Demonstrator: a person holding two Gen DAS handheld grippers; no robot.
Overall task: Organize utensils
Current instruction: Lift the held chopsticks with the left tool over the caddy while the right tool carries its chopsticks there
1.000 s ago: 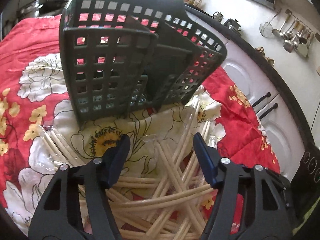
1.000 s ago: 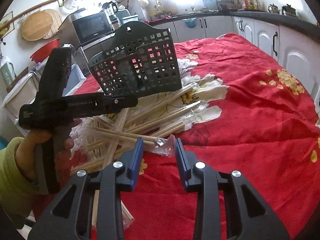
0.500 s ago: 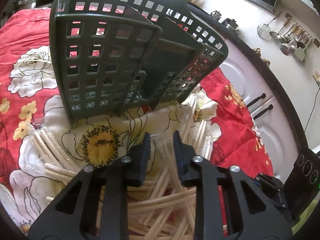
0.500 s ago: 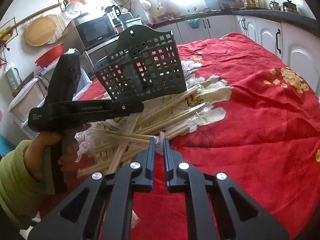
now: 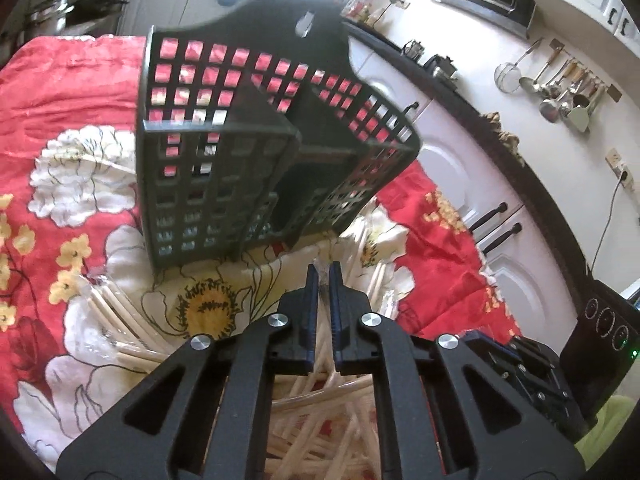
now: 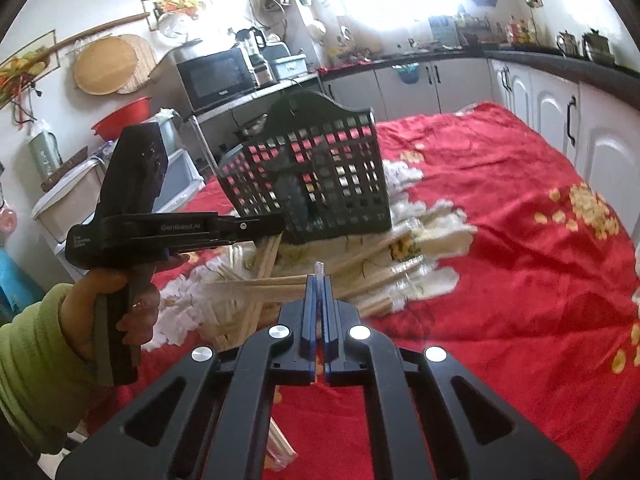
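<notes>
Your left tongs [image 5: 324, 270] were pressed almost together, pinching the clear wrapper tip of a pair of chopsticks [image 5: 321, 266]. Your right tongs [image 6: 319, 282] were pressed together too, pinching the clear end of another wrapped pair [image 6: 319, 269].

The dark green basket [image 5: 224, 176] stood tilted on the bench, on the red cloth with big flowers [image 5: 68, 92]. It had square holes in its walls and walls inside that split it into parts. It was just past your left tongs, a bit to the left. In the right wrist view the basket [image 6: 320, 176] sat far and a little left of your right tongs.

The pile of wrapped chopsticks [image 6: 280, 284] lay crisscrossed on the cloth, near the bottom of the basket and under both tongs.

Your hand [image 6: 108, 312], in a green sleeve [image 6: 36, 364], held the left tool's handle at the left of the right wrist view.
</notes>
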